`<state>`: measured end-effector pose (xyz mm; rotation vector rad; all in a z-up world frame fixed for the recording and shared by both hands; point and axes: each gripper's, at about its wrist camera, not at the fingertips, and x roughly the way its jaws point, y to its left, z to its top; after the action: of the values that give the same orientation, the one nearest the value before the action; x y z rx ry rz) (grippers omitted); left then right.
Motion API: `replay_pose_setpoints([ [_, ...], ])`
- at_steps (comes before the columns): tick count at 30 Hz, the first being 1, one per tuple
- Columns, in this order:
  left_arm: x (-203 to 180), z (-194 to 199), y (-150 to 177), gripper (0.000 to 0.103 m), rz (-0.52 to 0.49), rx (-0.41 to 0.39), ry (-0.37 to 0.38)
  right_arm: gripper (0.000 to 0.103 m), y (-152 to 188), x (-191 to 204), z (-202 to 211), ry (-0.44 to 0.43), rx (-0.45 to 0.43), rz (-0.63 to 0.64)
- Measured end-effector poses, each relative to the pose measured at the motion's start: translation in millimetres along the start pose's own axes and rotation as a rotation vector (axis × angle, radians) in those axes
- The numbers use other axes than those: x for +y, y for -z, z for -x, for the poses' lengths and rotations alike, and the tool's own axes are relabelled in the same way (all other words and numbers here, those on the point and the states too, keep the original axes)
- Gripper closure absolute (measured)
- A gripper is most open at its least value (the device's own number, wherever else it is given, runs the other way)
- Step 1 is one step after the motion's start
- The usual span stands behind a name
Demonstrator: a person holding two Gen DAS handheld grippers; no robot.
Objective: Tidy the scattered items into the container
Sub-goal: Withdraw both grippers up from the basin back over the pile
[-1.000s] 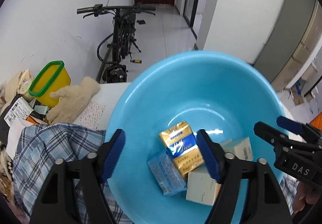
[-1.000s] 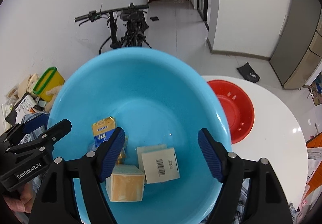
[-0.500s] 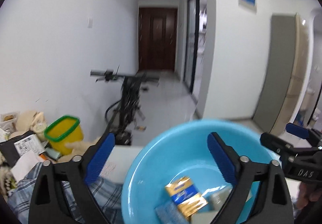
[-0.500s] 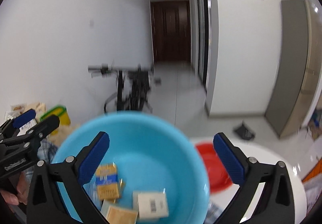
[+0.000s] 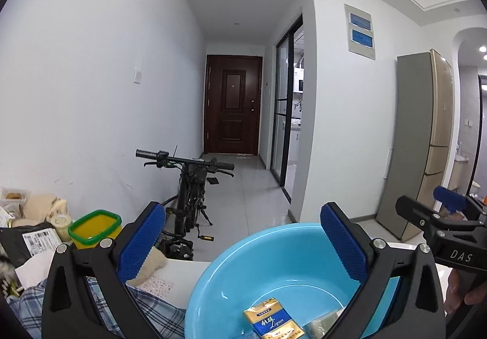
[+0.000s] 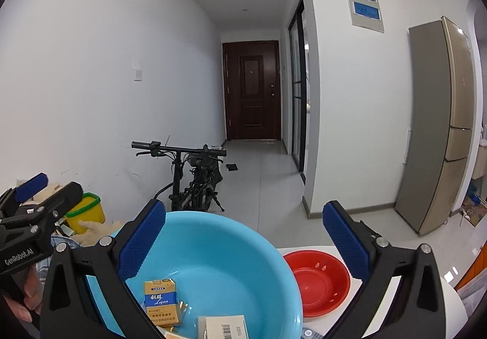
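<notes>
Both grippers stand with their jaws spread wide and nothing between them; each has just been opening. The left gripper (image 5: 243,243) and the right gripper (image 6: 245,240) hang above the blue basin (image 6: 231,247), which sits on the white table (image 6: 453,305) with its far rim towards the table's far edge.

Inside the basin lie the gathered items: a gold and blue packet (image 6: 161,299), leaning on the basin floor, and a white box with a barcode (image 6: 226,327) at the near side. These look like light, stiff cardboard packs, probably easy to crush at the corners and a little slick on their printed faces; I judge the flat broad sides the best place to pinch them.

Beside the basin, towards the table's right edge, rests a red colander bowl (image 6: 319,281). At the left side lie a plaid cloth (image 5: 158,308) and a beige knitted glove (image 5: 149,267), both soft and floppy, apt to drape and snag on the rim. A yellow tub with a green rim (image 5: 94,226) stands further left among clutter. A bicycle (image 5: 188,186) is parked beyond, clear of the work.
</notes>
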<state>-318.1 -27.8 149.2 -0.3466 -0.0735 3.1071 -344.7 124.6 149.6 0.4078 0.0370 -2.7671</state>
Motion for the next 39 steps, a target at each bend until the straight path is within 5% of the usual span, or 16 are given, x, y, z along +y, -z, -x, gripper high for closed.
replay_pose_setpoints([
  [14,-8,15,0,0.0,-0.03,0.019,0.072,0.0,5,-2,17,-0.032,-0.005,-0.014],
  [17,-6,22,-2,0.0,-0.046,0.012,0.046,0.0,4,-3,23,-0.033,-0.007,-0.016],
  [20,-6,36,-2,0.0,-0.043,0.012,-0.068,0.0,6,1,37,-0.028,-0.041,-0.011],
  [39,-11,144,11,0.0,-0.085,0.004,0.049,0.0,29,17,138,-0.103,-0.011,0.014],
])
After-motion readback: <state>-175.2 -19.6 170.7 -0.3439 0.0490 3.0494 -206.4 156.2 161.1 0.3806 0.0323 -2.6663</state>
